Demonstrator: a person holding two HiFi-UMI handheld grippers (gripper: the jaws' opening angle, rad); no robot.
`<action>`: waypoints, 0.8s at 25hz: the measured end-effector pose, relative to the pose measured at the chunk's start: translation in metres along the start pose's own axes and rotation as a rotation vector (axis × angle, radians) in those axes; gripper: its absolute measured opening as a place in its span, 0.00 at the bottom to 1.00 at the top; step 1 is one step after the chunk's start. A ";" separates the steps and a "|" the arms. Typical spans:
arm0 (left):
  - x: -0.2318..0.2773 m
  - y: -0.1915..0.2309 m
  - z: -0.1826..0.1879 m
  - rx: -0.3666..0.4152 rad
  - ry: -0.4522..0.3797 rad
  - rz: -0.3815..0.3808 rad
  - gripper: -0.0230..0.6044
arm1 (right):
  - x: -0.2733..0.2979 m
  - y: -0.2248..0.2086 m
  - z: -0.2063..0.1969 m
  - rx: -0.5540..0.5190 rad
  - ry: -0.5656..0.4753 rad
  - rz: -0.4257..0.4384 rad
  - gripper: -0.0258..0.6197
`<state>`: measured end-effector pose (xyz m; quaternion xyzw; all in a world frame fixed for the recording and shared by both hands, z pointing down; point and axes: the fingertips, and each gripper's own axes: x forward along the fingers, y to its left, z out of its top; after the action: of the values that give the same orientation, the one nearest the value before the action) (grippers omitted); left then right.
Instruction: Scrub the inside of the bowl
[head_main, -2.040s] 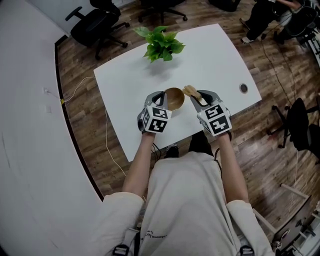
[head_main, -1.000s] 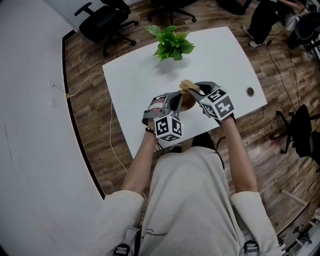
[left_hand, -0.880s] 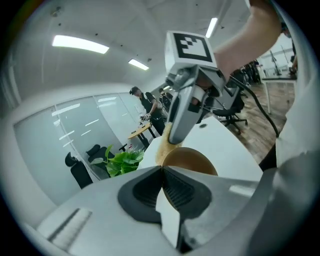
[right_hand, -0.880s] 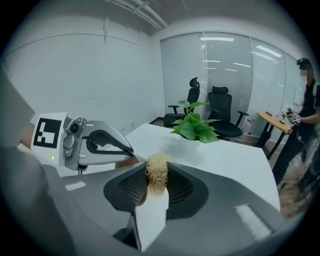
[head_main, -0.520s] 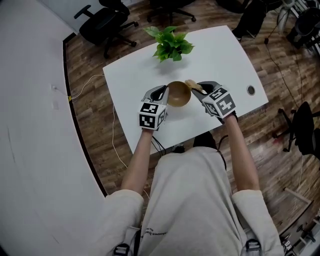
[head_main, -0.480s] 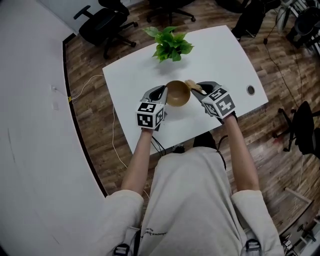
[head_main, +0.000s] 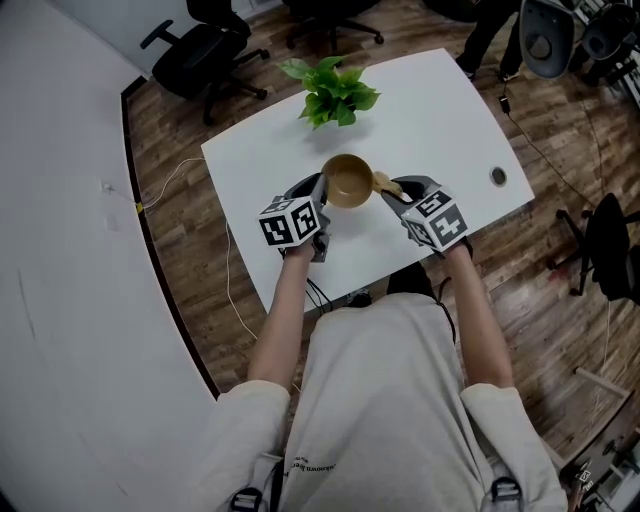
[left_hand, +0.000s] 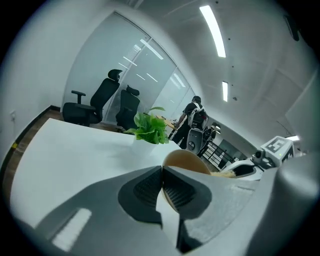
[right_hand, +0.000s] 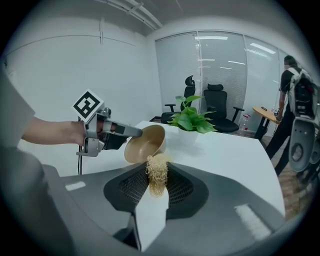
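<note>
Tipped more open-side-up than a moment ago, the bowl (head_main: 347, 181) hangs mid-frame over the white table (head_main: 430, 110), its rim clamped in the left gripper (head_main: 322, 190), while the right gripper (head_main: 395, 190) pinches a scrubber (head_main: 383, 183) just beside the bowl's right edge.

The head view looks steeply down from high overhead onto the table (head_main: 430, 110), with the plant (head_main: 330, 92) at 12 o'clock. The left gripper view sits low and close over the tabletop, facing about 1 o'clock; the right gripper view faces about 10 o'clock. All three share the bowl (head_main: 346, 180) and the plant.
</note>
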<state>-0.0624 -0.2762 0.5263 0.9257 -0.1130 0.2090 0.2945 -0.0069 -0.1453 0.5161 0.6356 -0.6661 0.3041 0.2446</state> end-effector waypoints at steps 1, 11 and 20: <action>0.001 -0.001 0.000 -0.007 -0.001 0.003 0.06 | 0.000 0.002 -0.003 0.004 0.005 0.000 0.22; 0.018 -0.012 -0.003 -0.140 -0.018 -0.032 0.05 | 0.002 0.009 -0.021 0.053 0.005 -0.021 0.22; 0.027 -0.034 -0.011 -0.266 -0.019 -0.120 0.05 | 0.009 0.020 -0.030 0.087 -0.026 -0.043 0.22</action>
<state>-0.0310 -0.2445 0.5297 0.8856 -0.0871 0.1653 0.4253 -0.0298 -0.1299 0.5415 0.6639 -0.6415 0.3191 0.2144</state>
